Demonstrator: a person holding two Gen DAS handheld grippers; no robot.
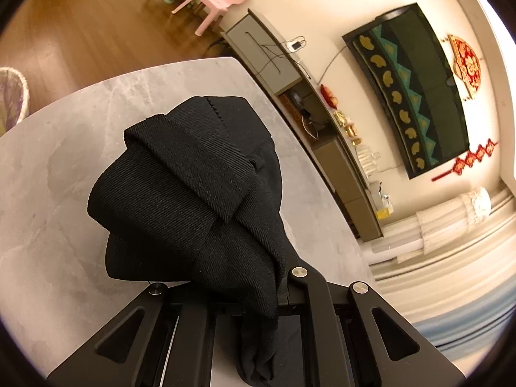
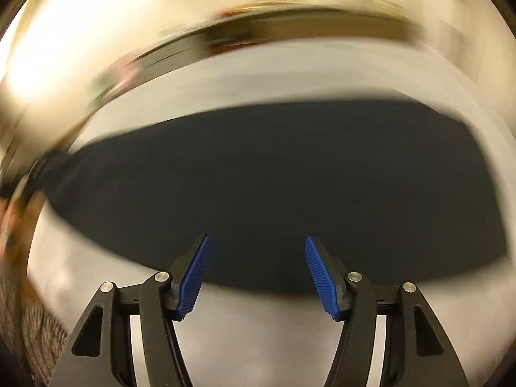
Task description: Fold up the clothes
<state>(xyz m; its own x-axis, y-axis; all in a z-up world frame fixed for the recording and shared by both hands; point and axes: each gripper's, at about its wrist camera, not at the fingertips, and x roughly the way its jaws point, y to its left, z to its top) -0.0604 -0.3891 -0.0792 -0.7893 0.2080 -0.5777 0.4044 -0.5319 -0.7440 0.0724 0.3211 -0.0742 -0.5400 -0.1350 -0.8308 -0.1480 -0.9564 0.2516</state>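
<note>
Left gripper (image 1: pixel 258 293) tight on bunched black cloth (image 1: pixel 193 193) above table (image 1: pixel 48 167); right gripper (image 2: pixel 258 274) wide apart, empty.

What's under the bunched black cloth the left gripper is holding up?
Grey marble tabletop shows around the black cloth. The table directly beneath it and the left gripper's fingertips are covered.

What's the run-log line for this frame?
task: fold clothes | left tongs: shut on black garment, bunched above grey table | right tongs: open over dark cloth lying flat | right view: motion-blurred
</note>
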